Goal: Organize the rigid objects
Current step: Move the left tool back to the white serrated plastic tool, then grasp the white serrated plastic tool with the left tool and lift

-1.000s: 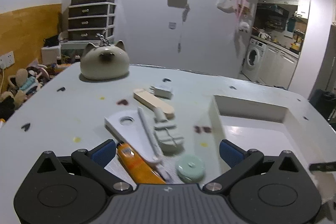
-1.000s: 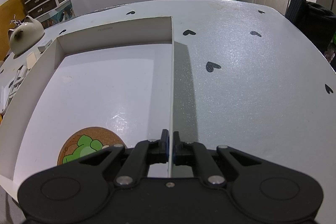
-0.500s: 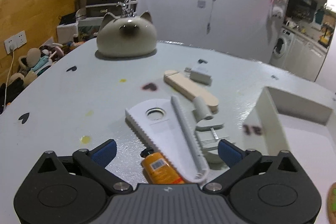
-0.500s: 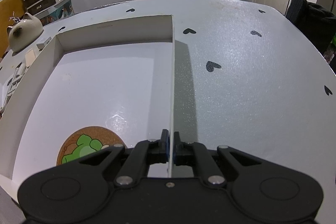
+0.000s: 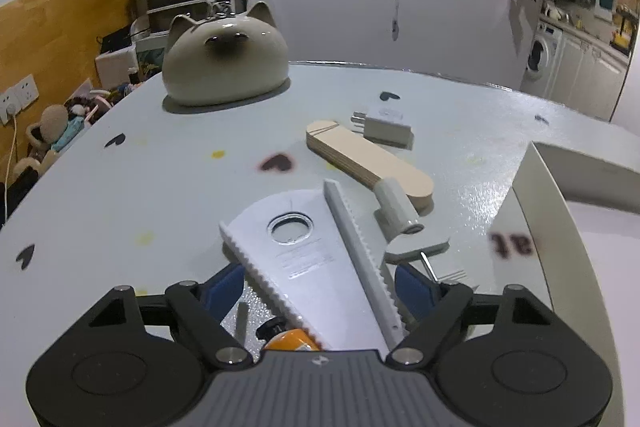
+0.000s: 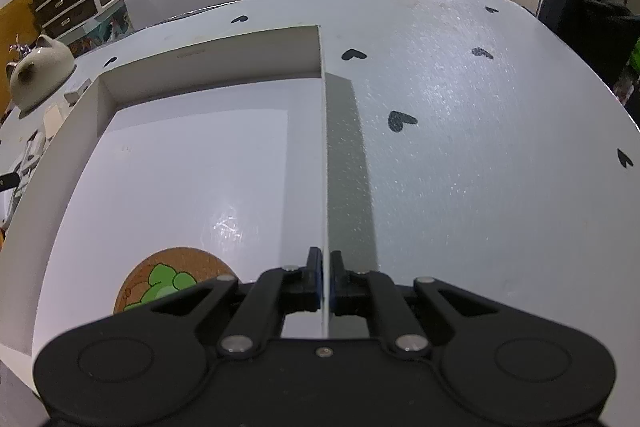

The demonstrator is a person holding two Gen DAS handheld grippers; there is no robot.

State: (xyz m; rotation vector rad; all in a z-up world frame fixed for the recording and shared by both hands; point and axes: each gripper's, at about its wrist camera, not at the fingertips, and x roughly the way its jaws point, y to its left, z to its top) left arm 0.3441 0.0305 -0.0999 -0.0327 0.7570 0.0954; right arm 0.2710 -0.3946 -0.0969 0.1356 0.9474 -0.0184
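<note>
Left gripper [image 5: 320, 289] straddling the serrated tool [image 5: 316, 263]; right gripper [image 6: 325, 279] pinching the box [image 6: 323, 147] wall.

Left jaws are wide open, gripping nothing; closing could snag the orange tube [image 5: 290, 341] underneath or nudge the fork [image 5: 444, 273]. A coaster [image 6: 160, 279] lies in the box's near corner. No writing is legible.

We see a glossy ceramic cat [image 5: 225, 61], a matt pale wooden stick [image 5: 368, 157] ahead of the left tool, a serrated white plastic piece [image 5: 316, 263], a cork coaster [image 6: 168, 281], and a faintly sparkling counter [image 6: 460, 147].
</note>
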